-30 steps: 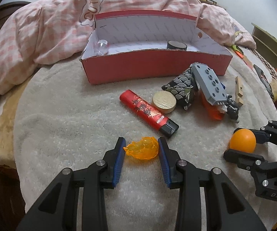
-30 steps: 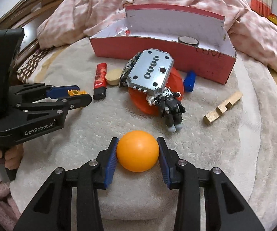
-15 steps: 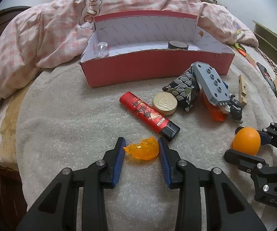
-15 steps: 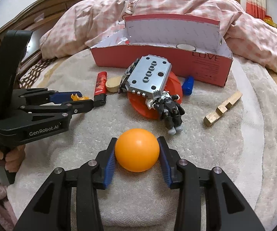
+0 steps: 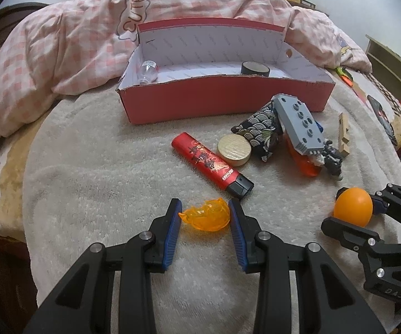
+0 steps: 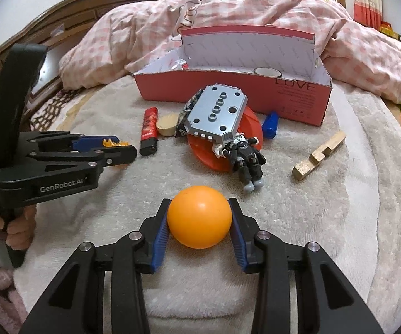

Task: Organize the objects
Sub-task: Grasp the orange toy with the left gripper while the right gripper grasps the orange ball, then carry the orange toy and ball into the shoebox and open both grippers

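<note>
My left gripper (image 5: 204,215) is shut on a clear orange flame-shaped piece (image 5: 206,215) and holds it above the towel; the piece also shows in the right wrist view (image 6: 114,142). My right gripper (image 6: 199,220) is shut on an orange ball (image 6: 199,217), which also shows at the right of the left wrist view (image 5: 353,206). A red open box (image 5: 222,104) stands ahead, with a small clear bottle (image 5: 147,71) and a black tape roll (image 5: 255,68) inside.
On the towel lie a red lighter (image 5: 211,164), a round wooden lid (image 5: 234,149), a patterned pouch (image 5: 261,133), a grey brick plate (image 6: 217,112) over an orange disc (image 6: 252,130), a black figure (image 6: 246,158), a blue piece (image 6: 270,124) and a wooden block (image 6: 318,156). A pink quilt (image 5: 75,41) lies behind.
Both grippers have lifted slightly with their objects and the view has tilted up toward the box. Nothing was let go.
</note>
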Tool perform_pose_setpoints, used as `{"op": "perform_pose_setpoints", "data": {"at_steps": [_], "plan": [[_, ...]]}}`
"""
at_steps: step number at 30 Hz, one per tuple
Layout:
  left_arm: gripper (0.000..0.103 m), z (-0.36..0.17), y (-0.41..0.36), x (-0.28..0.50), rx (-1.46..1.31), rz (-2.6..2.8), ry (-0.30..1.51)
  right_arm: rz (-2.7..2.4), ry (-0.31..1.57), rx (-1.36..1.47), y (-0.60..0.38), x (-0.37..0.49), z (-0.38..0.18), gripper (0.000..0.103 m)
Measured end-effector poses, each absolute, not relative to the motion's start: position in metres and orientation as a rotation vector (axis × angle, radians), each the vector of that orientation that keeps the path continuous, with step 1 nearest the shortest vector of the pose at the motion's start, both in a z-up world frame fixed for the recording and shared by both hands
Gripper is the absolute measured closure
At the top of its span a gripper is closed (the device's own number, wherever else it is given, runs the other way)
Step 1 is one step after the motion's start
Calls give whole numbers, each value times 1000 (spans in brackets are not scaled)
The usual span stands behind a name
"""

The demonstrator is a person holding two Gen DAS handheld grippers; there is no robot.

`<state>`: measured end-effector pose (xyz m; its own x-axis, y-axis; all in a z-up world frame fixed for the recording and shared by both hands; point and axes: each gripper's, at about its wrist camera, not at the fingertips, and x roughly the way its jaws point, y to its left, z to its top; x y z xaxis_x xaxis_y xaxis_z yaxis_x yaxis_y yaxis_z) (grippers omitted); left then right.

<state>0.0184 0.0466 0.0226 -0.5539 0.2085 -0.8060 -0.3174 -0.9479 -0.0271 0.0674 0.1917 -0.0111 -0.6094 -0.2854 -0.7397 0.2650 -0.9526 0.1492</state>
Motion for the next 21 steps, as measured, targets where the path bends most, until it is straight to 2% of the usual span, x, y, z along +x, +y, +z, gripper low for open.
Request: {"op": "perform_pose_setpoints", "data": {"at_steps": [8, 21], "plan": [[69, 42, 47, 19, -1227, 2530, 158, -2540, -103, 1159, 200, 72, 6, 63], [69, 83, 55, 7, -1151, 2546, 123, -2587, -40, 1109, 217, 50, 58, 63]]}}
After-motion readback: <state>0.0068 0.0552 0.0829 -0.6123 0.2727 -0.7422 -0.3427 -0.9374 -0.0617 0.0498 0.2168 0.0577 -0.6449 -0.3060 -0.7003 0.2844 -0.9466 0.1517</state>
